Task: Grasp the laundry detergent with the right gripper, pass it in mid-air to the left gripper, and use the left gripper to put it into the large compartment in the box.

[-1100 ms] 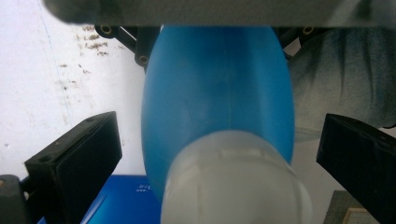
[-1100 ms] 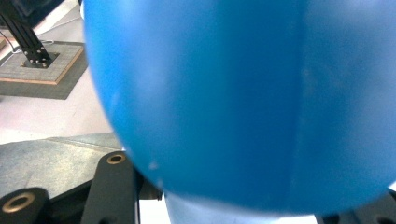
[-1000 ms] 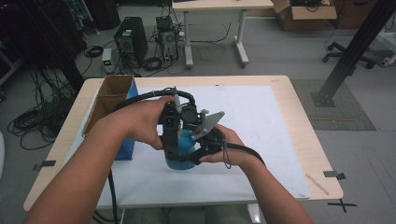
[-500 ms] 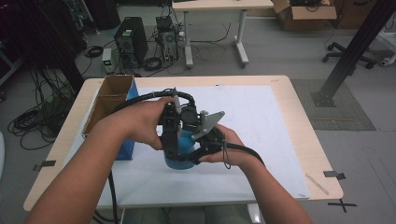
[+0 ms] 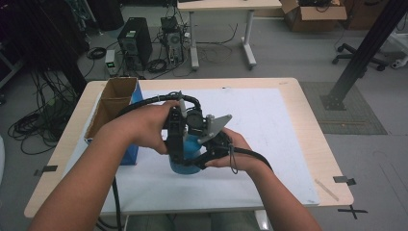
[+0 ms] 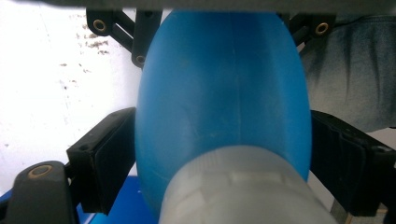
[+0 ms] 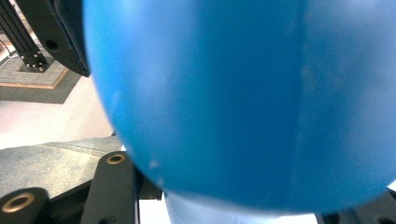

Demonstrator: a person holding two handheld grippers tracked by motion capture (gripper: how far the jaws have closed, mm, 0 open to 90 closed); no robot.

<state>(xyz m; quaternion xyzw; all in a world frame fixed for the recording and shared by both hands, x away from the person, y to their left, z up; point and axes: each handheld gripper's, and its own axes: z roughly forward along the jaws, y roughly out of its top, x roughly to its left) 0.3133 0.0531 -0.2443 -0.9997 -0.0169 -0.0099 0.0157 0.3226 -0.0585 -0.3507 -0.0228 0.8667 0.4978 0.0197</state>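
Left gripper view: one smooth, rounded blue plastic bottle point(image 6: 224, 93) with a ribbed translucent neck sits between the left hand-held gripper point(image 6: 224, 154), whose jaws have just been closing on it, above the white-covered worktop point(image 5: 269, 115). The right hand-held gripper point(image 5: 204, 161) clamps its base.

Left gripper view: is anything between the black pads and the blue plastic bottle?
Nothing visible. The blue plastic bottle sits directly between the left gripper's black pads, which have just been closing onto its sides. The right gripper already clamps the same bottle above the white sheet.
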